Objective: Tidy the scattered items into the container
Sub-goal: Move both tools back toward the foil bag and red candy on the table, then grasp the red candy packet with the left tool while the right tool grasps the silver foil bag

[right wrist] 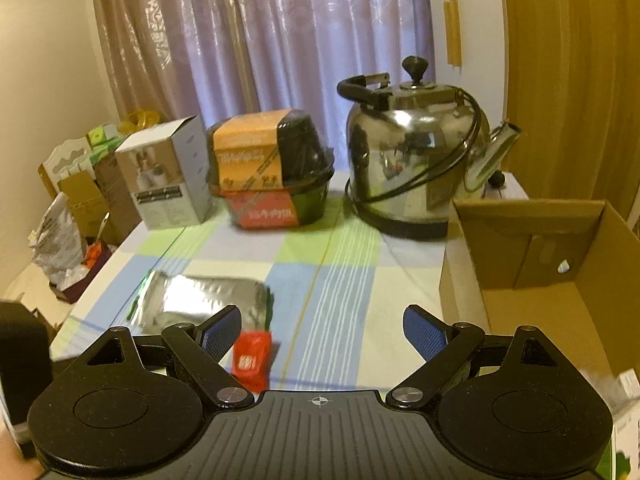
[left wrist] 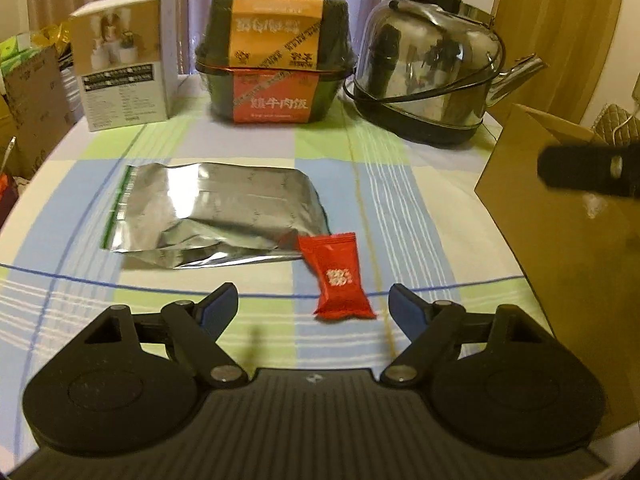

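A small red sachet (left wrist: 339,277) lies on the checked tablecloth (left wrist: 400,200), just ahead of my left gripper (left wrist: 314,300), which is open with nothing between its fingers. Behind the sachet lies a flat silver zip pouch (left wrist: 218,214). The brown cardboard box (left wrist: 560,232) stands at the right edge. In the right wrist view my right gripper (right wrist: 322,330) hangs open above the table, empty; the red sachet (right wrist: 251,358) shows beside its left finger, the silver pouch (right wrist: 200,300) behind, and the open cardboard box (right wrist: 540,280) to the right. A dark part of the right gripper (left wrist: 592,170) pokes in over the box.
Along the table's back stand a white carton (left wrist: 124,60), a black meal tub with orange and red labels (left wrist: 276,60) and a steel kettle (left wrist: 428,64) with its cord. Cardboard boxes and bags (right wrist: 80,208) crowd the floor left of the table. Curtains (right wrist: 280,40) hang behind.
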### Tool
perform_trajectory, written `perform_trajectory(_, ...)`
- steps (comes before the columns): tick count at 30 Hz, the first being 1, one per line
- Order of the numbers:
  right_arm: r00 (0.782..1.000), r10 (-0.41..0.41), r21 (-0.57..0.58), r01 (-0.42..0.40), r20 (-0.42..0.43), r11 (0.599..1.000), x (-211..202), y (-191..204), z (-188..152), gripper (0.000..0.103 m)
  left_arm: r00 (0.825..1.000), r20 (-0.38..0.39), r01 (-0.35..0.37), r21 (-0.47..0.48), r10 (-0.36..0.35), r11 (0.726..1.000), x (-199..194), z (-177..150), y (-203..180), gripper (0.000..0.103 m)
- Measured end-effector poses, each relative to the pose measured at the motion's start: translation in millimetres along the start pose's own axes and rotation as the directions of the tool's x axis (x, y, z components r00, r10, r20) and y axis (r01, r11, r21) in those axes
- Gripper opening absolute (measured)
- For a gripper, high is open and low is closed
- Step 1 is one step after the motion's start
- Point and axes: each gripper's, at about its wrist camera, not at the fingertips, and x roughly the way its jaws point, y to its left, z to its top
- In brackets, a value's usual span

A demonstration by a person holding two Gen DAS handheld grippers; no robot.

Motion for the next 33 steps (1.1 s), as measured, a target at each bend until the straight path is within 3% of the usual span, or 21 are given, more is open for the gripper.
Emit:
perform_trajectory(7, 1.000, -0.024, 0.004, 0.024, 0.014, 1.000, 6, -7, 5, 0.093, 1.000, -0.013, -0.018, 0.032, 0.019, 0.999, 42, 3, -16, 0.072)
perform_trajectory(9, 1.000, -0.029, 0.000, 0.029, 0.010, 1.000, 6, -8, 3, 0.093, 0.999, -0.036, -0.028, 0.052, 0.030, 0.998, 54, 2, -18, 0.064)
perform_trajectory(12, 1.000, -0.027, -0.007, 0.027, 0.007, 1.000, 7, -7, 1, 0.093, 0.998, -0.049, -0.034, 0.088, 0.038, 0.996, 56, -2, -17, 0.037)
perform_trajectory(14, 1.000, -0.019, -0.018, 0.019, 0.008, 1.000, 7, -4, 1, 0.093, 0.998, -0.062, -0.018, 0.085, 0.023, 0.996, 46, -5, -10, 0.026)
perform_trajectory(19, 1.000, 0.015, -0.051, -0.014, 0.006, 0.999, 9, 10, 1, 0.093, 0.999, -0.039, -0.032, 0.151, 0.039, 0.988, 0, -22, 12, 0.023)
perform_trajectory(23, 0.999, 0.048, -0.100, -0.049, -0.010, 0.994, 14, 26, 1, 0.093, 0.998, -0.041, -0.051, 0.131, 0.057, 0.990, -24, -40, 41, 0.023)
perform_trajectory(27, 0.999, 0.040, -0.127, -0.042, -0.017, 0.991, 17, 31, 2, 0.093, 0.999, -0.021, -0.034, 0.132, 0.037, 0.991, -25, -41, 47, 0.024)
perform_trajectory(29, 0.999, 0.034, -0.137, -0.037, -0.027, 0.990, 17, 32, 2, 0.093, 1.000, -0.008, -0.016, 0.142, 0.017, 0.990, -18, -37, 41, 0.035)
perform_trajectory(33, 0.999, 0.023, -0.148, -0.030, -0.049, 0.988, 21, 29, 1, 0.093, 1.000, 0.001, 0.029, 0.181, -0.030, 0.983, 3, -28, 22, 0.038)
